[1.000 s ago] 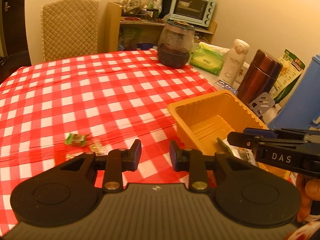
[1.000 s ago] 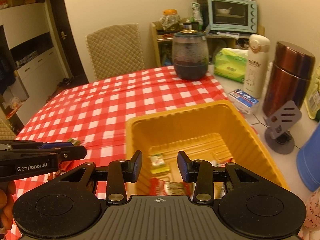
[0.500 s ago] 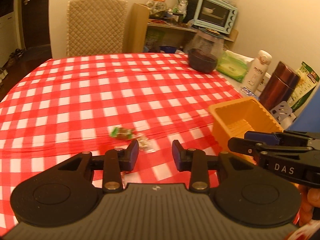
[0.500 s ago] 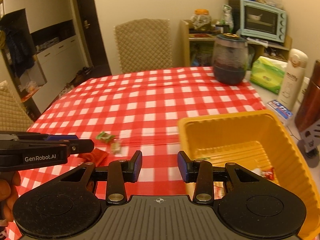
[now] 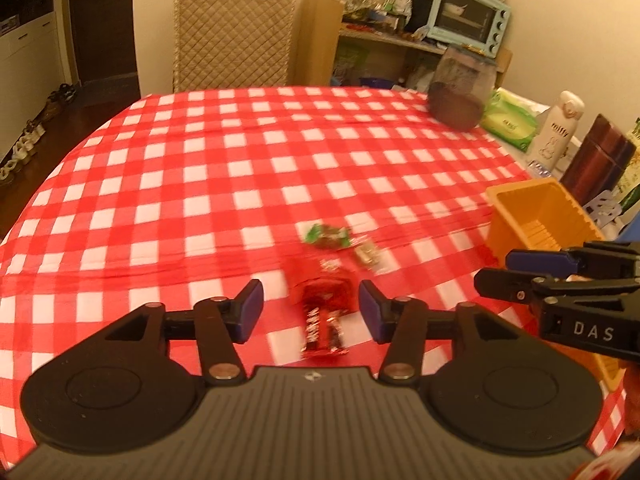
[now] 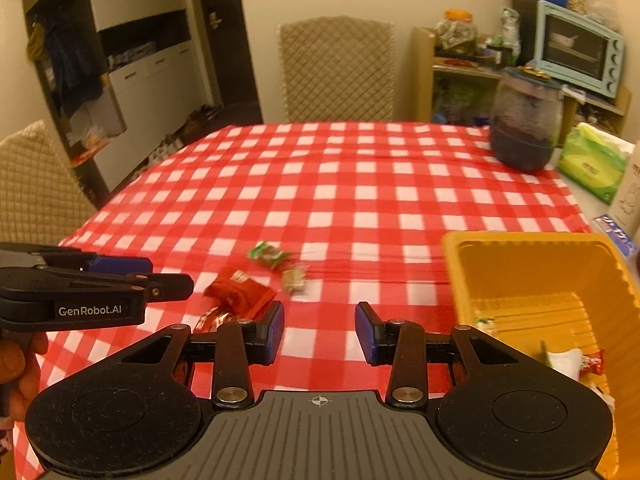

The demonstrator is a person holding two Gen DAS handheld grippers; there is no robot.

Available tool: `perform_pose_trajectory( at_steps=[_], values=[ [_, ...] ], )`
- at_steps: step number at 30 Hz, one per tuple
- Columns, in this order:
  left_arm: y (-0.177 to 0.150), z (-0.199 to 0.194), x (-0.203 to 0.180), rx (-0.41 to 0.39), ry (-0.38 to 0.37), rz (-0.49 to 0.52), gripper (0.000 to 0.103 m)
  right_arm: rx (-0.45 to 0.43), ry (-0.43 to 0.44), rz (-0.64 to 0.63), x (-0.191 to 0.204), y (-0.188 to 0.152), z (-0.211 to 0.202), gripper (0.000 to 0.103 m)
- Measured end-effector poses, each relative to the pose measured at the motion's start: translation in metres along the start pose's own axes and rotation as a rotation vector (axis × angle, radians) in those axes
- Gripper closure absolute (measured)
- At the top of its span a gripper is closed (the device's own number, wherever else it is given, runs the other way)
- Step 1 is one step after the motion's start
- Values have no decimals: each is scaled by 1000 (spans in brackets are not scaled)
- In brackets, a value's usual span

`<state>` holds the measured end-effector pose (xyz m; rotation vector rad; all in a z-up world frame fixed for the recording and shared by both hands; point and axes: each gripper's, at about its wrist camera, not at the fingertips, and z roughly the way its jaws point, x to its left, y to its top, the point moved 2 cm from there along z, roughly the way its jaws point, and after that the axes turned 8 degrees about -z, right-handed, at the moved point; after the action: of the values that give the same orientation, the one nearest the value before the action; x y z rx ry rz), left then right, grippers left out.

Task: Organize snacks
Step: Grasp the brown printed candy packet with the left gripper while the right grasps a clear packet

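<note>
Left tongs (image 5: 311,308) stood spread and empty, straddling the red packet (image 5: 325,312) from above; I could not tell whether the pads (image 5: 252,310) touched it. Packet lay on the table (image 5: 200,184) toward the near edge, long axis running along the fingers, near end toward the rig, so a straight close would take it across its narrow width.

Right tongs (image 6: 319,332) were spread too, holding nothing, over bare cloth between the packet (image 6: 240,294) and the bin (image 6: 452,276). Left hand was plainly the nearer; I judged this its pick.

Green candy (image 5: 326,237) and a small pale one (image 5: 366,255) lay just beyond the packet, toward table centre. Bin sat at the right edge, a few wrappers (image 6: 576,362) already in it. Carry would run rightward, past the right tongs.
</note>
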<state>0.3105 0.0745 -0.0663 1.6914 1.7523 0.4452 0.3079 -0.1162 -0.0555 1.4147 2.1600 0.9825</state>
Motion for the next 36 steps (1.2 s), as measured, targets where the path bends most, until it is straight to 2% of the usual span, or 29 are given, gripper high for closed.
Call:
perform_pose_trajectory(
  at_steps=[1, 3, 8, 11, 15, 18, 19, 25, 26, 29, 32, 36],
  values=[
    [-1, 2, 3, 7, 7, 1, 46, 7, 1, -4, 1, 0, 3, 50],
    [-4, 5, 9, 22, 23, 10, 44, 16, 7, -5, 1, 1, 8, 36],
    [-11, 23, 19, 60, 49, 39, 42, 50, 18, -34, 2, 3, 24, 36],
    [-14, 33, 18, 59, 15, 44, 42, 62, 16, -56, -2, 4, 35, 36],
    [-19, 45, 8, 73, -20, 67, 42, 70, 51, -7, -14, 5, 48, 36],
    [-24, 54, 2, 91, -23, 88, 50, 68, 71, 14, -19, 8, 51, 36],
    [-25, 56, 1, 95, -22, 93, 56, 66, 72, 9, -19, 8, 51, 36],
    [-25, 62, -4, 79, -30, 117, 73, 56, 74, 2, -18, 9, 50, 36],
    [-26, 62, -6, 79, -24, 132, 79, 54, 74, 2, -17, 9, 50, 36],
    [-28, 60, -9, 93, -5, 176, 81, 54, 78, -4, -16, 9, 51, 36],
    [-28, 53, -5, 109, 8, 174, 81, 59, 84, -22, -13, 9, 54, 36],
    [-21, 38, 8, 85, 31, 141, 81, 51, 85, -61, -7, 11, 60, 36]
  ],
)
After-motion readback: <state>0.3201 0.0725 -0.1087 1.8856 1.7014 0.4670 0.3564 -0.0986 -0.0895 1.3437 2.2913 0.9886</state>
